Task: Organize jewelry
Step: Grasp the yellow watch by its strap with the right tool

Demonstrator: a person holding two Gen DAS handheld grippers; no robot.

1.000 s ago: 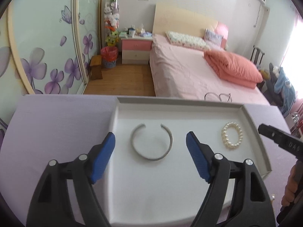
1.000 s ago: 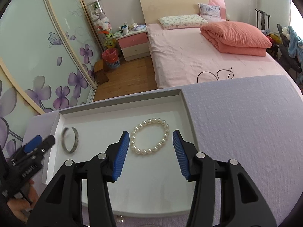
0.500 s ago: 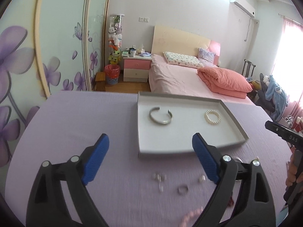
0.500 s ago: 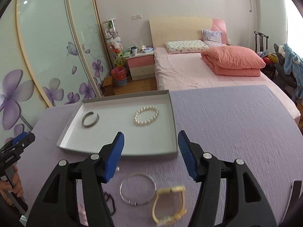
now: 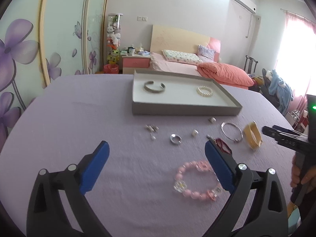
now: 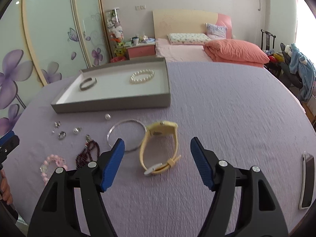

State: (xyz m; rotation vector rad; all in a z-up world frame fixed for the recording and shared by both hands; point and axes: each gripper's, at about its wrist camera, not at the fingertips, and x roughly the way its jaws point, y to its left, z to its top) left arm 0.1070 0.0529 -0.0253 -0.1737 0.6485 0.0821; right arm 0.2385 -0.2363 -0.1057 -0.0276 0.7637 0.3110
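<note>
A grey tray (image 5: 185, 112) (image 6: 110, 105) on the purple cloth holds a silver cuff (image 5: 154, 86) (image 6: 87, 83) and a pearl bracelet (image 5: 205, 90) (image 6: 142, 76). In front of it lie a pink bead bracelet (image 5: 195, 181) (image 6: 52, 165), a dark red bead string (image 5: 223, 145) (image 6: 88, 153), a silver bangle (image 5: 232, 132) (image 6: 126, 136), a yellow watch (image 5: 252, 137) (image 6: 160, 148), a ring (image 5: 175, 138) (image 6: 61, 134) and small earrings (image 5: 151, 128). My left gripper (image 5: 157, 165) is open and empty, just short of the pink bracelet. My right gripper (image 6: 158, 164) is open and empty, just short of the watch.
A phone (image 6: 307, 179) lies at the cloth's right edge. Behind the table are a pink bed (image 6: 197, 49), a nightstand (image 6: 140, 49) and wardrobe doors with purple flowers (image 5: 19, 49). A chair with clothes (image 6: 296, 67) stands at the right.
Both grippers have pulled back from above the tray toward the table's near side, open throughout. The loose jewelry in front of the tray has come into view.
</note>
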